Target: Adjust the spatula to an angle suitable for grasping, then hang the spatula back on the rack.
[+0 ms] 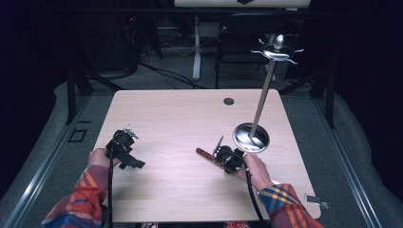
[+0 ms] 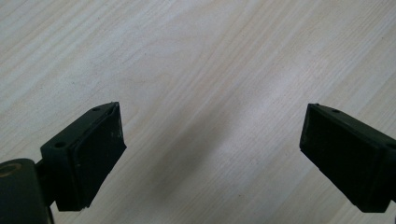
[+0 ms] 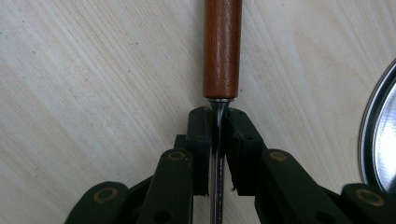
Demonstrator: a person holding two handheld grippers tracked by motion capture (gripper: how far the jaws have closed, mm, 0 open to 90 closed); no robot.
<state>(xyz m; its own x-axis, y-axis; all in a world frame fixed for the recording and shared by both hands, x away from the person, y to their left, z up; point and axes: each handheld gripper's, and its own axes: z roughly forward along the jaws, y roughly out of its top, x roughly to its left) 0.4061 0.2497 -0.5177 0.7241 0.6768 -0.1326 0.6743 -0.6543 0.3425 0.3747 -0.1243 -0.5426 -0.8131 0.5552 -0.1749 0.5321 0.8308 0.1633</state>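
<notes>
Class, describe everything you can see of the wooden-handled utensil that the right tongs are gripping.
The utensil has a round, smooth, reddish-brown handle that looks like polished wood, ending in a thin metal collar and a slim, shiny metal shaft. It lies flat on the pale wooden table, just left of the stand's round metal base. The right tongs are shut on the metal shaft just below the handle, pads pressing both sides. Its working end is hidden behind the tongs.

**What we see around the work**

We see a light wooden table (image 1: 171, 118) with a round cable hole (image 1: 228, 101) near its far edge. At the right stands a metal rack (image 1: 260, 102), its round base (image 1: 250, 137) on the tabletop, hooks at the top. Beyond, we note a dark chair (image 1: 244, 42) and floor cables (image 1: 166, 72).
</notes>
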